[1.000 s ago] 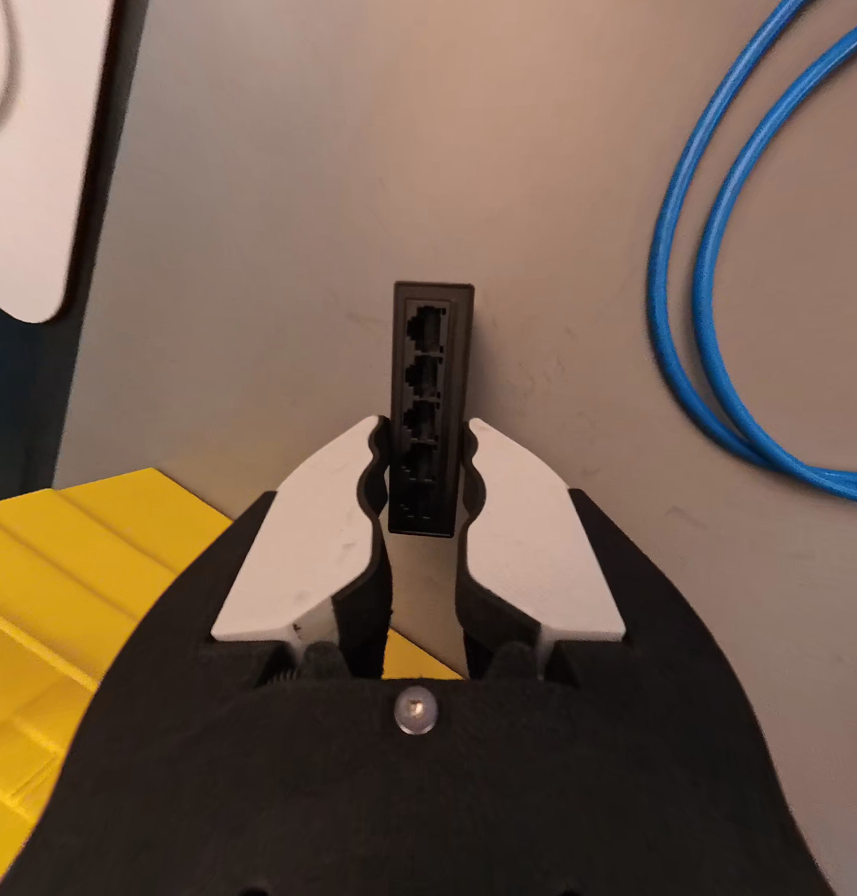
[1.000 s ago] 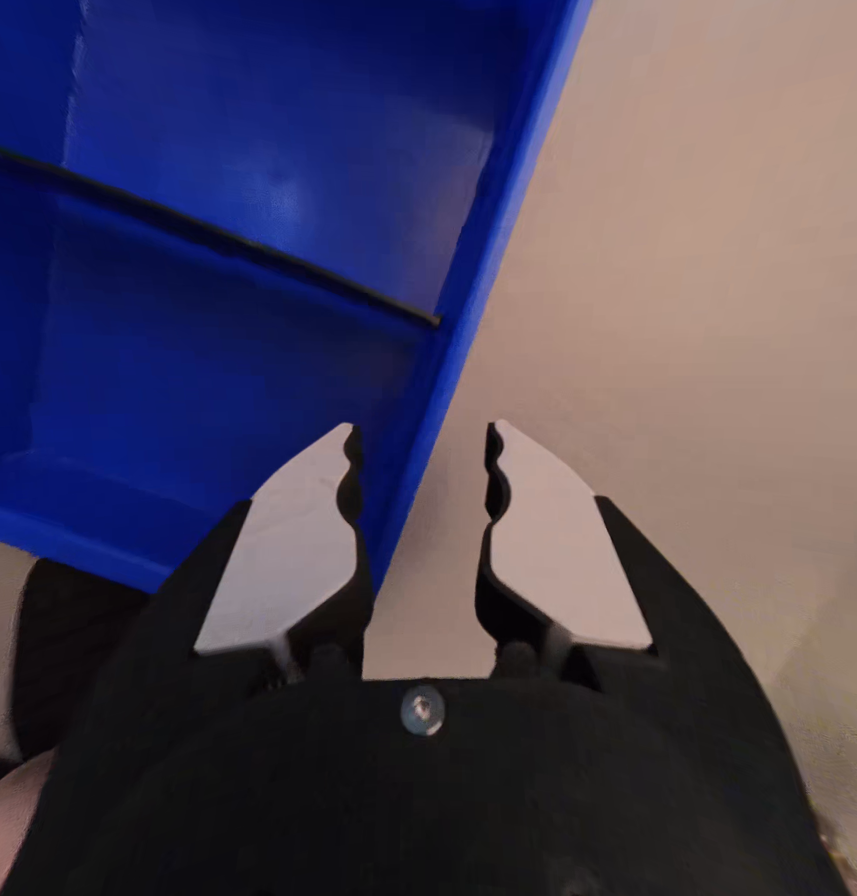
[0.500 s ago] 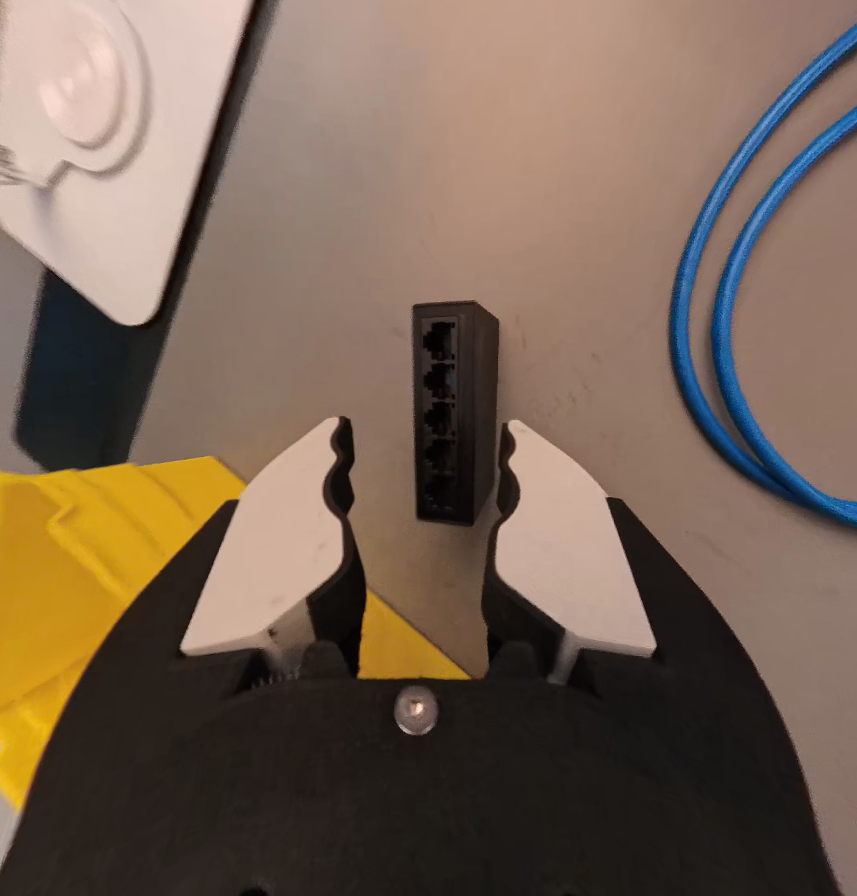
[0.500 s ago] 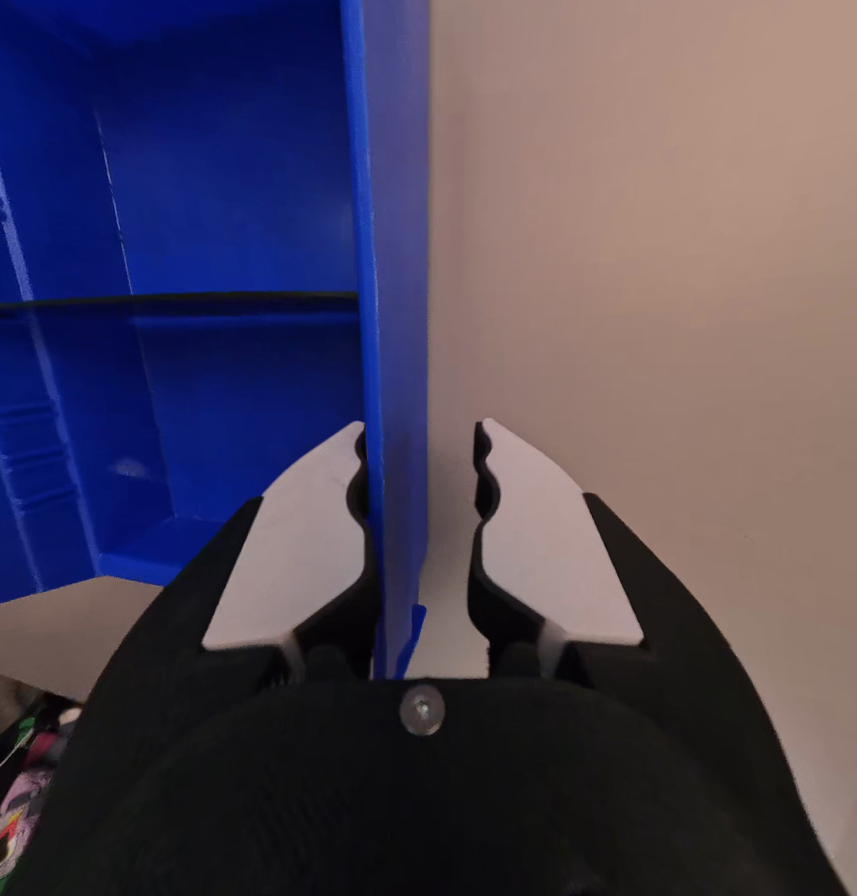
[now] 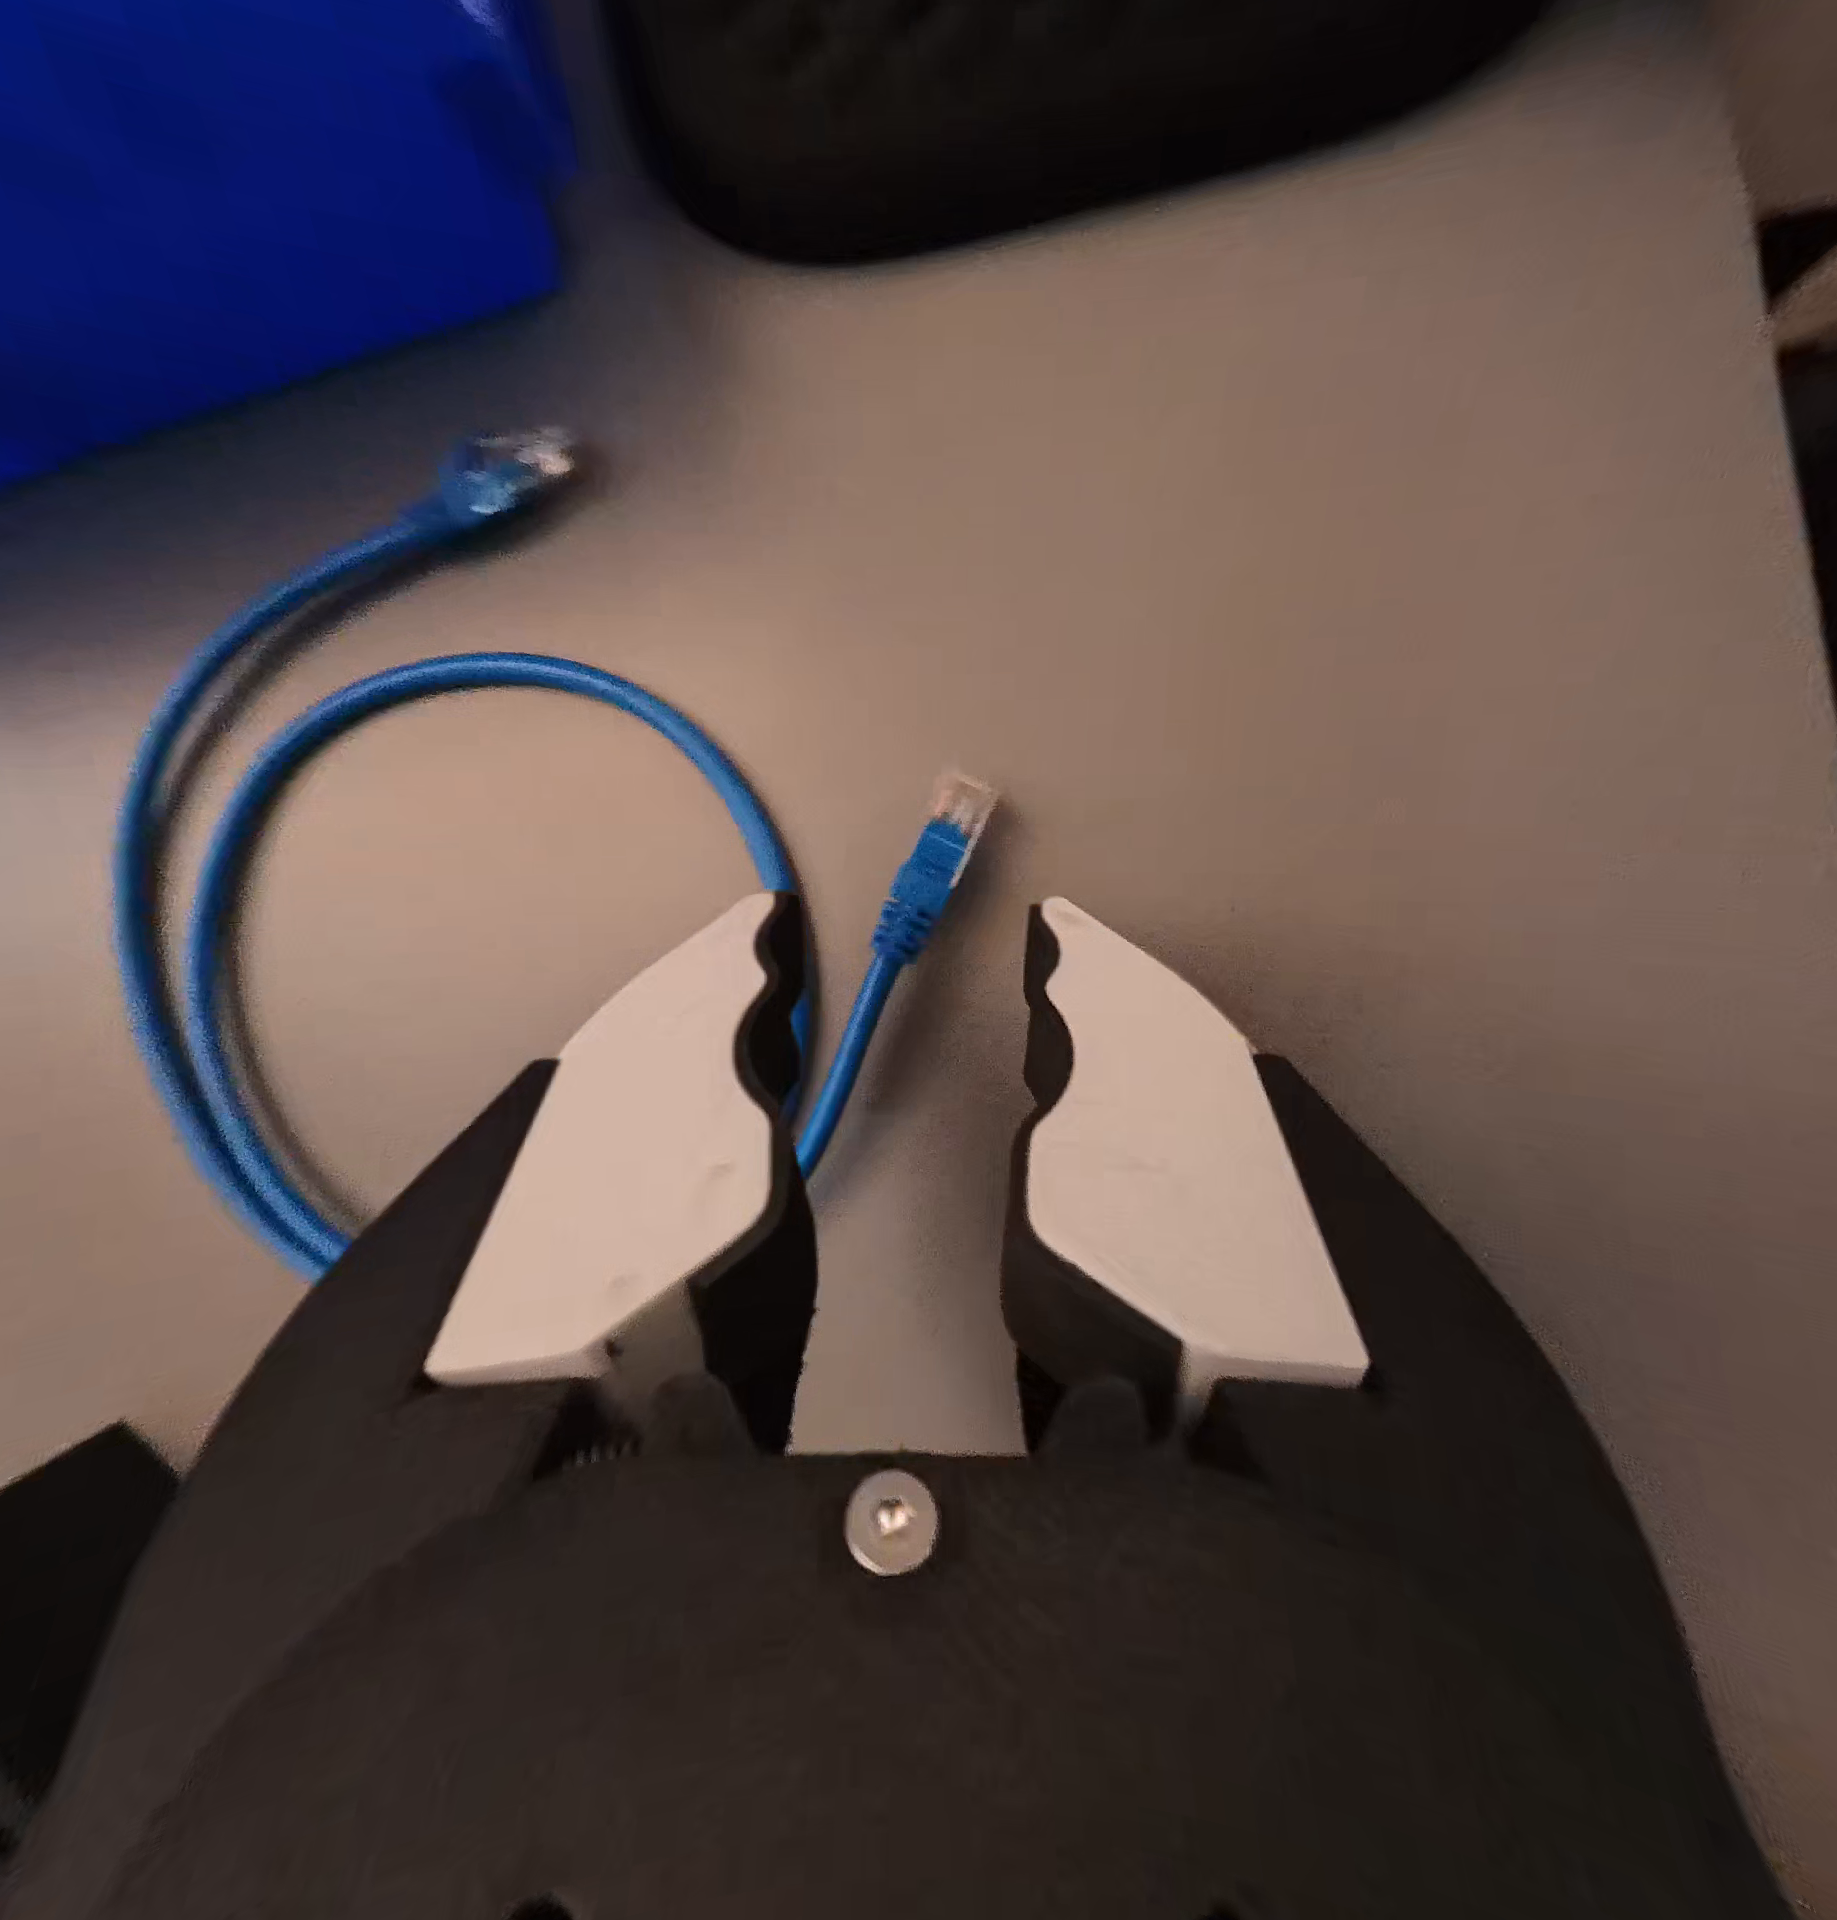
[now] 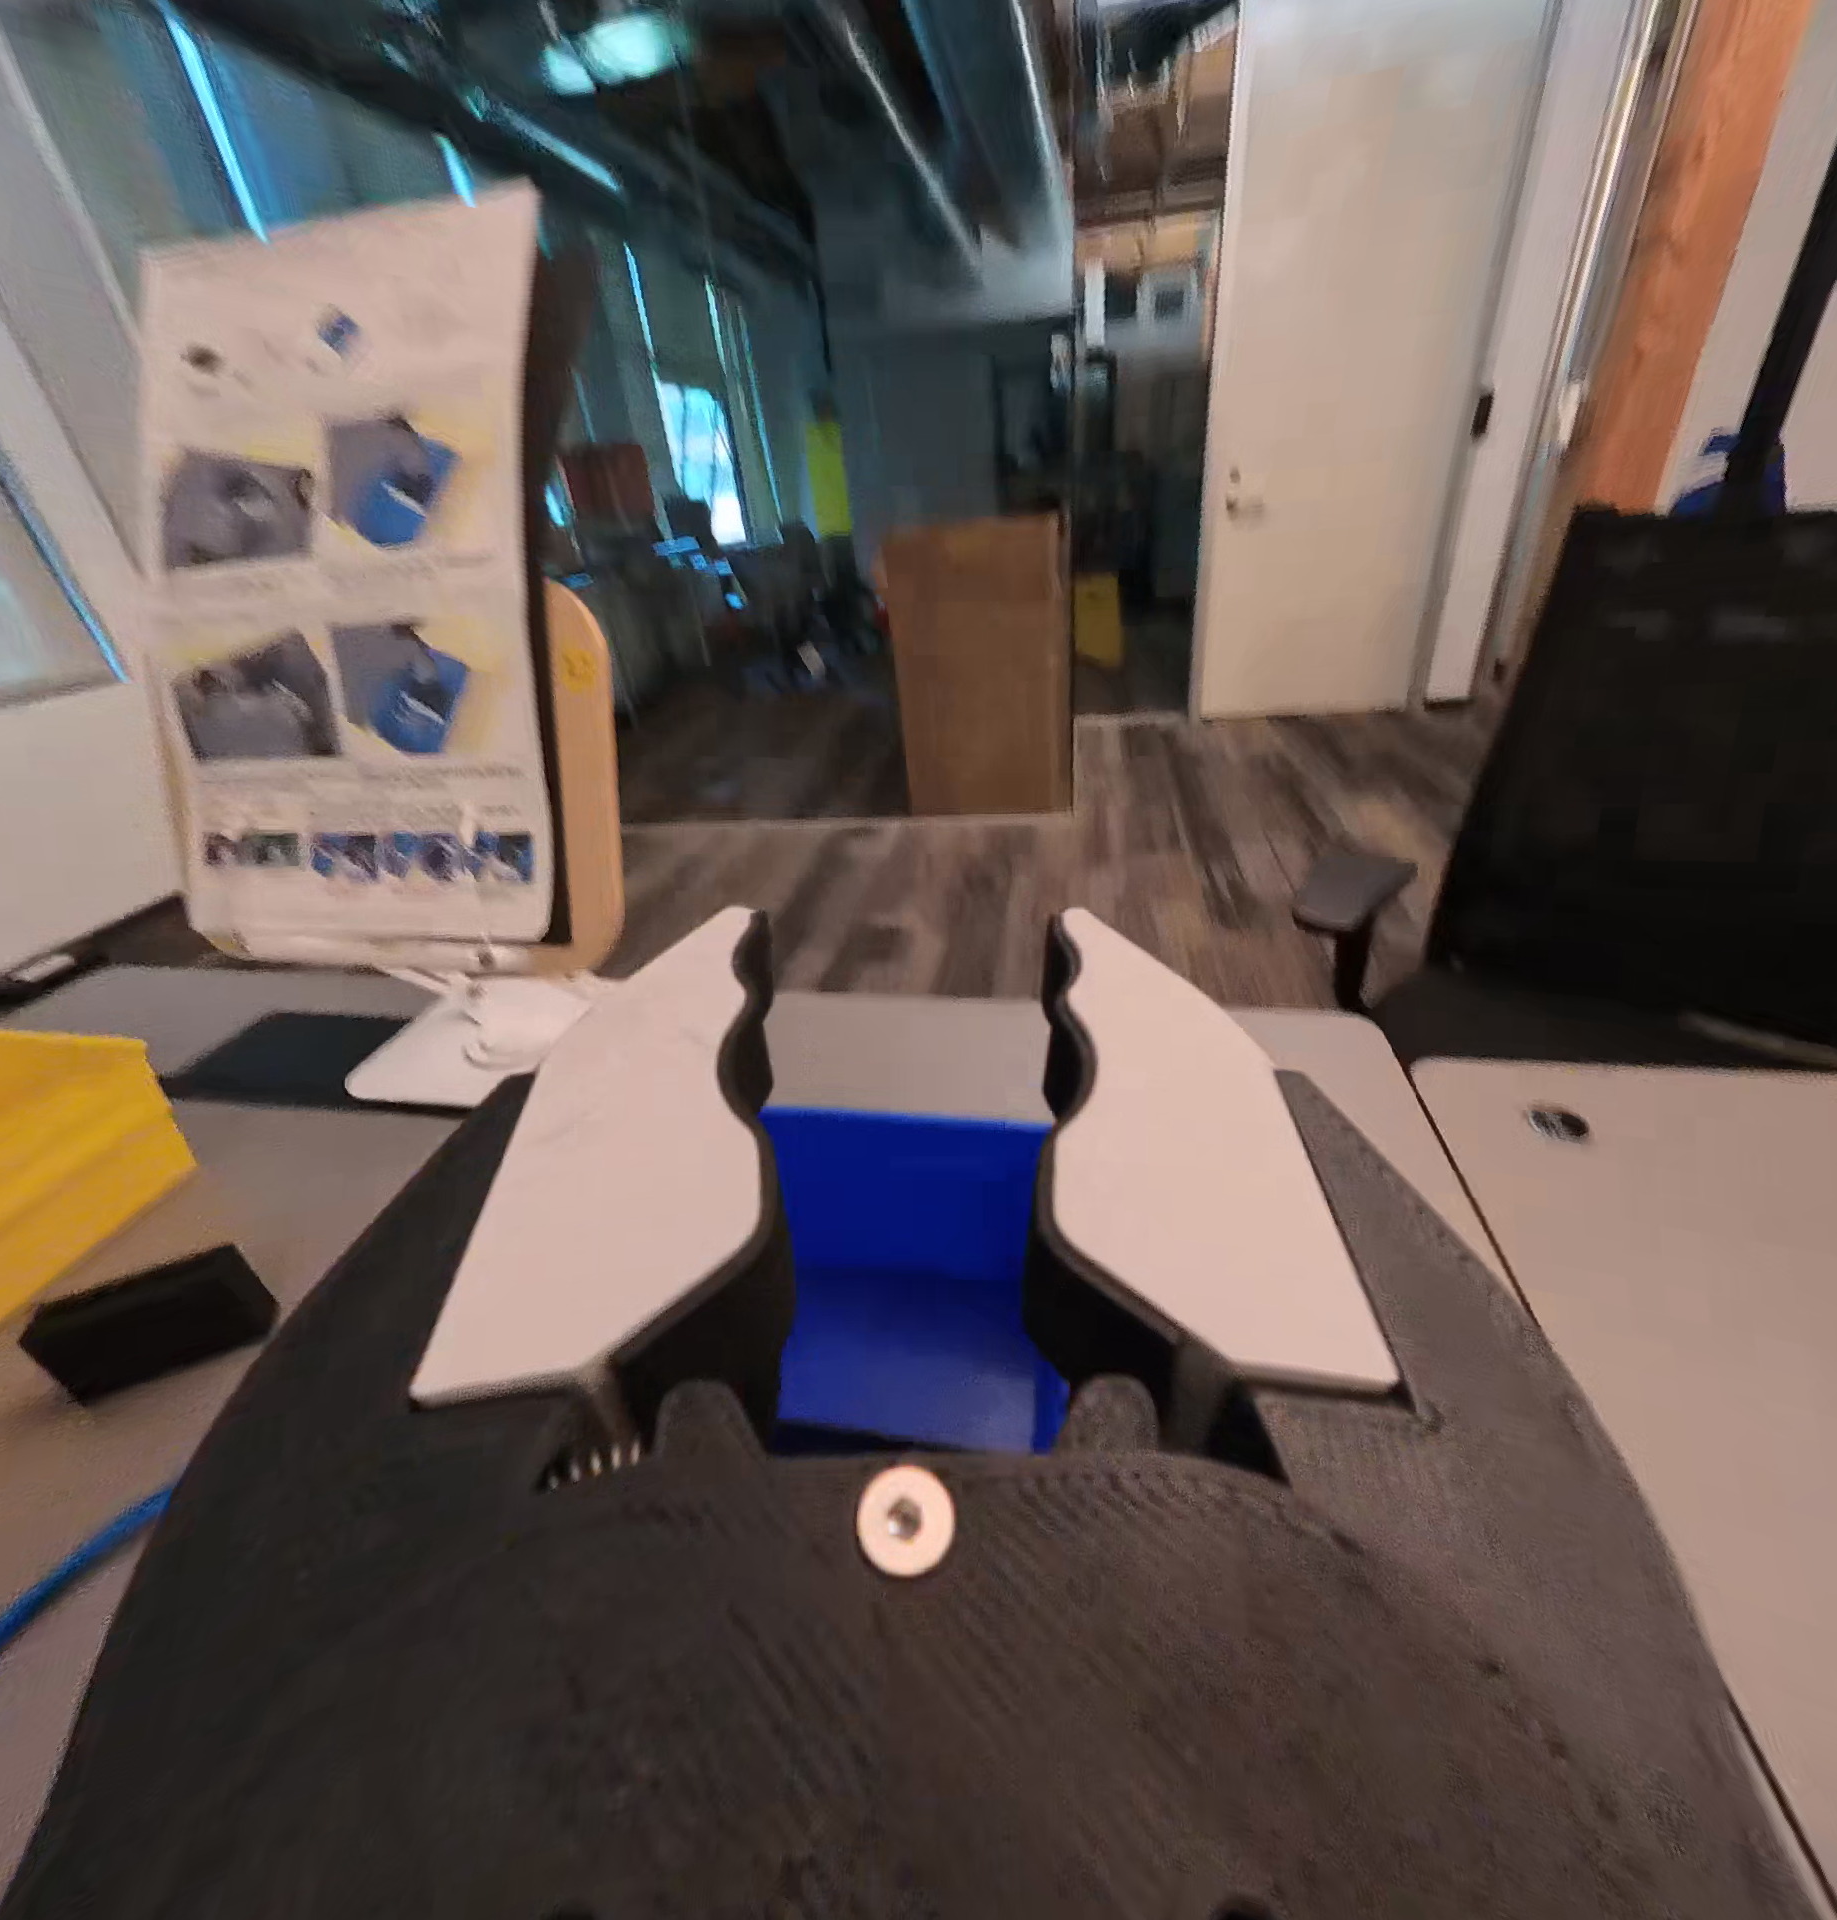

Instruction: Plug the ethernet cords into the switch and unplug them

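Observation:
A blue ethernet cord (image 5: pixel 197 935) lies coiled on the grey table (image 5: pixel 1309 623). One clear plug (image 5: pixel 950 826) lies just ahead of my left gripper (image 5: pixel 909 914), with its cord running back between the fingers. The other plug (image 5: pixel 503 473) lies farther off to the left, near a blue bin. The left gripper is open and empty just above the table. The black switch (image 6: pixel 145 1320) lies on the table at the left of the right wrist view. My right gripper (image 6: pixel 903 925) is open, empty and held up level above the blue bin (image 6: pixel 903 1247).
The blue bin (image 5: pixel 218 208) and a dark object (image 5: pixel 1101 104) lie beyond the cord, and the table edge (image 5: pixel 1797 831) runs down the right. A yellow bin (image 6: pixel 52 1164), a picture sheet on a stand (image 6: pixel 353 582) and a black chair (image 6: pixel 1672 779) stand around the table. Spacing between my two grippers at the tips: around 45 cm.
My left gripper let go of the switch, opened, and swung over to the cord's plug. My right gripper tilted up from the blue bin's wall and now faces across the room.

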{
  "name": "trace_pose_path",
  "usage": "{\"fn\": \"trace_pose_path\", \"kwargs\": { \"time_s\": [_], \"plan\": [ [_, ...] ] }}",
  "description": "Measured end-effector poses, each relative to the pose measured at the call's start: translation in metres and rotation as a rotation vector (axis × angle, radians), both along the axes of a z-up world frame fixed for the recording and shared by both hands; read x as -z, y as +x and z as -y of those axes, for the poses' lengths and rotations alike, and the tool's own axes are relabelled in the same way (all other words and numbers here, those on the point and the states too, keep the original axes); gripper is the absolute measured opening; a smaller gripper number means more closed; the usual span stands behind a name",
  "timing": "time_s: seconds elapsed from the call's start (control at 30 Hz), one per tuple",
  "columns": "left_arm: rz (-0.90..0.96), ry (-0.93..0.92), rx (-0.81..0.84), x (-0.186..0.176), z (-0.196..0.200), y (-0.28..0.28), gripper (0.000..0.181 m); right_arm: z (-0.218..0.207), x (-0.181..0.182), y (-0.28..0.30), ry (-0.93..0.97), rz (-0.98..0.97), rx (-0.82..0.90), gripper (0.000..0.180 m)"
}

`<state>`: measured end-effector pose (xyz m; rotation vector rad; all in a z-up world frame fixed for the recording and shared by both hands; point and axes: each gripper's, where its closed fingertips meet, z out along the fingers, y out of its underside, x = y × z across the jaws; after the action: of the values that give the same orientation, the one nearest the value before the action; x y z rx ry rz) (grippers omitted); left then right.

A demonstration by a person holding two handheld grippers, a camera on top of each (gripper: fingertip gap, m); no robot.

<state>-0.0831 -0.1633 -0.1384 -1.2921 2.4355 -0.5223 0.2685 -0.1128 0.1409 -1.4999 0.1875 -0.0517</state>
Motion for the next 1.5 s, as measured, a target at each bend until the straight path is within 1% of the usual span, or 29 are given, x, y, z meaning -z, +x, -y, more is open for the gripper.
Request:
{"fn": "trace_pose_path", "kwargs": {
  "time_s": [0.03,0.13,0.17,0.2,0.23,0.33,0.4,0.47,0.53,0.57,0.63,0.7,0.73,0.8,0.9,1.03,1.07,1.13,1.17,1.2,1.27,1.4,1.43,1.5],
  "plan": [
    [-0.038,0.005,0.018,0.008,0.002,0.0,0.039,0.0,-0.007,-0.006,0.03,0.0,-0.016,0.049],
    [-0.123,-0.005,0.06,0.024,0.007,0.002,0.037,-0.001,-0.014,-0.023,0.066,-0.028,-0.103,0.048],
    [-0.121,-0.031,0.059,0.023,0.009,0.006,0.031,-0.002,-0.014,-0.027,0.065,-0.041,-0.131,0.048],
    [-0.133,-0.035,0.053,0.024,0.008,0.009,0.03,-0.004,-0.013,-0.029,0.059,-0.048,-0.146,0.048],
    [-0.148,-0.054,0.053,0.025,0.009,0.011,0.016,-0.006,-0.012,-0.029,0.051,-0.051,-0.146,0.048],
    [-0.151,-0.064,0.026,0.019,0.002,0.019,0.014,-0.015,-0.006,-0.039,0.009,-0.027,-0.176,0.047],
    [-0.055,-0.066,0.001,-0.005,-0.006,0.031,0.013,-0.023,-0.005,-0.054,-0.006,-0.003,-0.229,0.047],
    [0.072,-0.127,-0.035,-0.047,-0.013,0.045,0.013,-0.029,-0.016,-0.077,0.038,0.022,-0.309,0.047],
    [0.208,-0.205,-0.097,-0.095,-0.026,0.055,0.012,-0.032,-0.03,-0.114,0.112,0.029,-0.453,0.047],
    [0.278,-0.237,-0.132,-0.118,-0.035,0.059,0.012,-0.032,-0.036,-0.138,0.144,0.027,-0.558,0.048],
    [0.427,-0.3,-0.198,-0.161,-0.055,0.062,0.011,-0.026,-0.038,-0.195,0.175,0.039,-0.84,0.055],
    [0.565,-0.386,-0.248,-0.194,-0.071,0.057,0.011,-0.012,-0.021,-0.252,0.137,0.095,-1.156,0.06],
    [0.631,-0.442,-0.262,-0.208,-0.075,0.051,0.011,-0.014,-0.008,-0.269,0.09,0.13,-1.222,0.061],
    [0.72,-0.517,-0.285,-0.226,-0.084,0.037,0.011,-0.03,0.015,-0.289,0.017,0.159,-1.232,0.069],
    [0.783,-0.562,-0.312,-0.241,-0.097,0.018,0.011,-0.048,0.049,-0.32,-0.089,0.069,-1.329,0.072],
    [0.845,-0.599,-0.334,-0.254,-0.107,0.005,0.011,-0.06,0.07,-0.372,-0.122,-0.084,-1.484,0.071],
    [0.861,-0.601,-0.336,-0.257,-0.11,0.002,0.011,-0.059,0.072,-0.383,-0.125,-0.096,-1.511,0.068],
    [0.869,-0.611,-0.339,-0.26,-0.113,-0.001,0.011,-0.064,0.076,-0.399,-0.135,-0.077,-1.491,0.054],
    [0.873,-0.618,-0.341,-0.262,-0.114,-0.003,0.011,-0.066,0.078,-0.402,-0.157,-0.036,-1.466,0.037],
    [0.882,-0.633,-0.337,-0.264,-0.114,-0.004,0.011,-0.066,0.079,-0.404,-0.159,0.025,-1.445,0.007],
    [0.864,-0.662,-0.325,-0.265,-0.113,-0.007,0.011,-0.07,0.078,-0.403,-0.18,0.093,-1.366,0.006],
    [0.805,-0.69,-0.314,-0.259,-0.112,-0.013,0.014,-0.072,0.088,-0.391,-0.378,0.216,-1.21,0.006],
    [0.78,-0.688,-0.305,-0.255,-0.111,-0.014,0.019,-0.071,0.09,-0.386,-0.417,0.259,-1.17,0.006],
    [0.714,-0.676,-0.302,-0.244,-0.108,-0.012,0.041,-0.069,0.094,-0.373,-0.484,0.353,-1.086,0.006]
  ]
}}
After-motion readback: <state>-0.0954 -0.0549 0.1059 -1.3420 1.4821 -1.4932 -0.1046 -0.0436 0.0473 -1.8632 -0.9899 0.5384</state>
